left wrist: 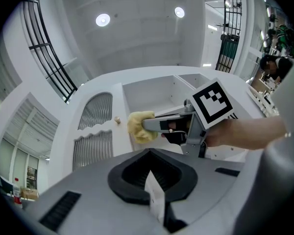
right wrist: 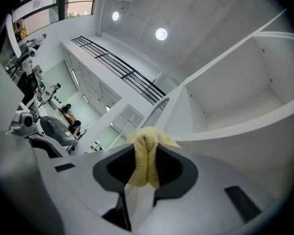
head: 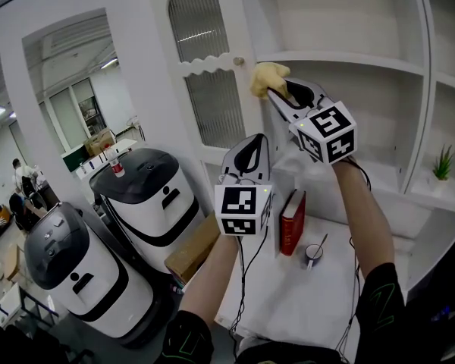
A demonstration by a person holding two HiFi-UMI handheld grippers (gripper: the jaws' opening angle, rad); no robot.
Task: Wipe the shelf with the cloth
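Observation:
My right gripper (head: 277,91) is shut on a yellow cloth (head: 267,76), raised to the left end of the upper white shelf (head: 341,61). In the right gripper view the cloth (right wrist: 146,156) hangs bunched between the jaws, with the shelf board (right wrist: 245,124) just beyond it. The left gripper view shows the cloth (left wrist: 139,125) at the tip of my right gripper (left wrist: 148,126), beside the cabinet door. My left gripper (head: 246,161) is lower, in front of the cabinet, its jaws closed together on nothing.
A white cabinet door (head: 208,74) with an arched ribbed panel and small knob (head: 239,61) stands just left of the cloth. On the counter (head: 288,294) below are a red book (head: 292,222) and a cup (head: 313,253). A small plant (head: 442,163) sits at right. Two white robots (head: 148,203) stand on the floor at left.

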